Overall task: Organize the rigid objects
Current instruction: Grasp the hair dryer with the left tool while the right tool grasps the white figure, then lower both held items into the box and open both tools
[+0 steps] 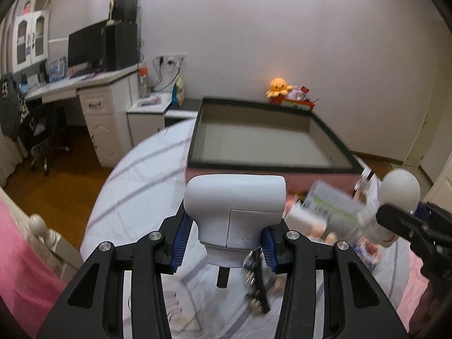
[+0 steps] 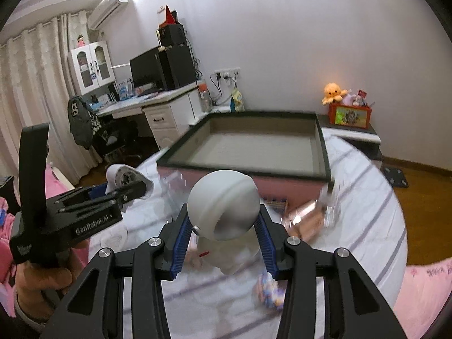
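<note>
Left gripper (image 1: 226, 243) pinches a white T-shaped device (image 1: 234, 212) by its neck, blue pads (image 1: 183, 240) pressed on both sides, lifted clear of the bed. Right gripper (image 2: 223, 234) clamps a grey ball-headed gadget (image 2: 223, 203) the same way, also off the sheet. A hand (image 2: 42, 282) carries the left unit at the right view's left edge.

Below them, on the striped sheet (image 1: 135, 175): blurred small clutter, including a green-and-white packet (image 1: 330, 206), a copper-pink item (image 2: 305, 217) and a purple toy (image 2: 271, 293); can't tell more.

Past that, mid-bed, an open tray-like box (image 2: 322, 152) with dark rim and pink sides, interior bare, path to it unobstructed.

Beyond the far edge: a low cabinet with a toy crate (image 2: 350, 115) and an orange plush octopus (image 2: 333, 91) on top. Far left: desk (image 2: 158, 101), monitor (image 2: 144, 67), chair (image 2: 113, 138).
</note>
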